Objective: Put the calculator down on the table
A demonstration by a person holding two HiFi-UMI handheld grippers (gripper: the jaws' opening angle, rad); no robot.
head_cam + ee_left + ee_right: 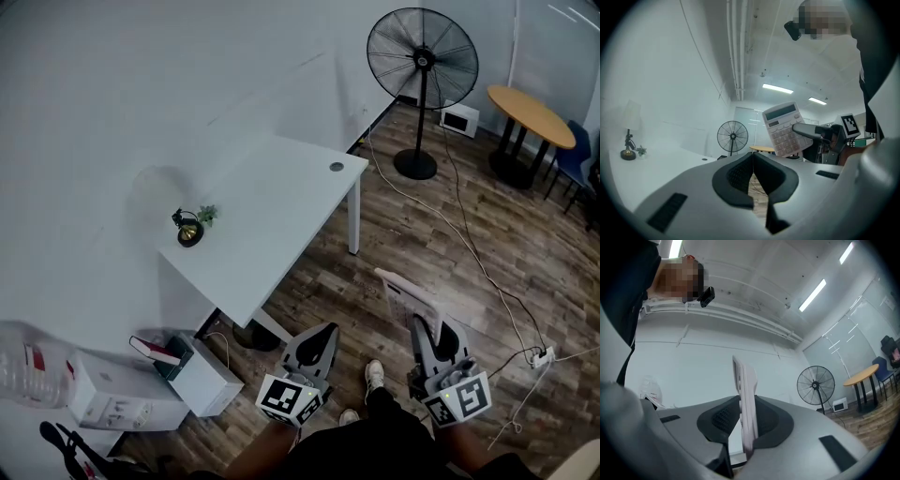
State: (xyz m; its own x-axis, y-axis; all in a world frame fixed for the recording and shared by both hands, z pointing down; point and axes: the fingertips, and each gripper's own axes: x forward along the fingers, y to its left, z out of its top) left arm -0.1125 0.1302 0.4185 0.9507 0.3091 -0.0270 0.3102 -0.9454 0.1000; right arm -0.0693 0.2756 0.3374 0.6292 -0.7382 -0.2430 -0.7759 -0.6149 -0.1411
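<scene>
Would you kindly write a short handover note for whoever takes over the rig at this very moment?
Left gripper: jaws together, nothing in them.
Right gripper: shut on the calculator, held on edge in the air above the floor.
Table: ahead and to the left in the head view, apart from both grippers; a small ornament stands on it near the wall.
Done: calculator gripped.
Left: bring it over a bare part of the table, set it down, open the jaws.

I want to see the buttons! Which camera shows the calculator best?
The left gripper view: the calculator faces it, keys and display showing. The right gripper view shows only its thin edge between the jaws. The head view shows it small and tilted.
</scene>
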